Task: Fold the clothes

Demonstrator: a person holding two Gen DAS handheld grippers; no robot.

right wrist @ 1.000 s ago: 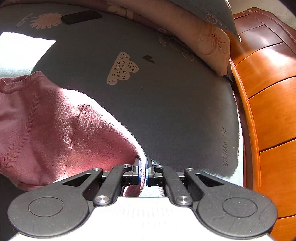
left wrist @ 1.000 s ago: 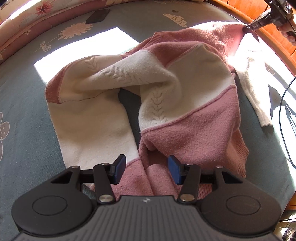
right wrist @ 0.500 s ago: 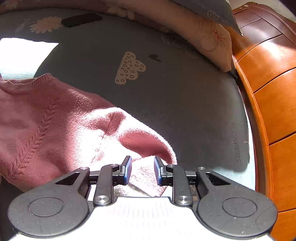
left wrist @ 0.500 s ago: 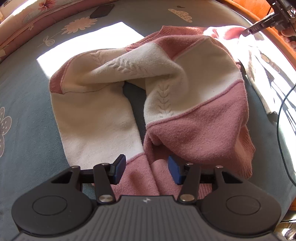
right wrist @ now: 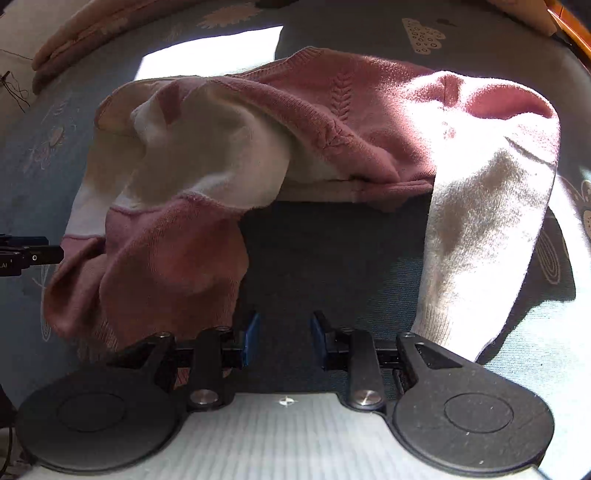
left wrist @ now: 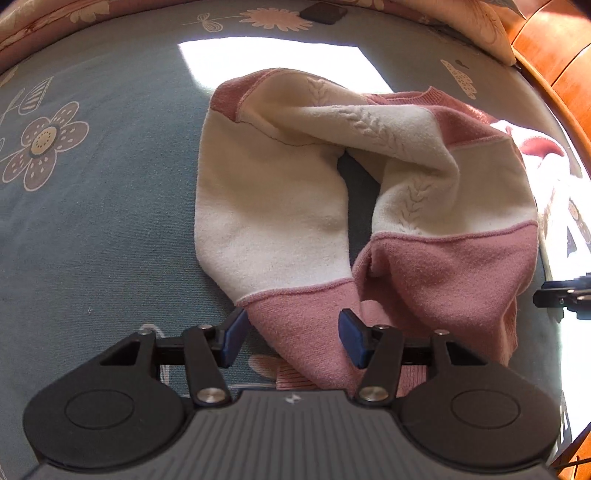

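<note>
A pink and cream knit sweater lies crumpled on the blue-grey bedspread. My left gripper is open, its blue pads on either side of a pink sleeve end near the front. In the right wrist view the sweater spreads across the bed, with a cream sleeve hanging down on the right. My right gripper is open and empty over bare bedspread between the pink hem and the cream sleeve. Its tip shows at the right edge of the left wrist view.
The bedspread has flower and cloud prints. A dark phone-like object lies at the far edge. Pillows and an orange wooden bed frame stand at the back right. A bright sun patch falls behind the sweater.
My right gripper let go of the sweater's shoulder, opened and drew back to the near side. The left gripper stayed open and shifted left around the pink sleeve end.
</note>
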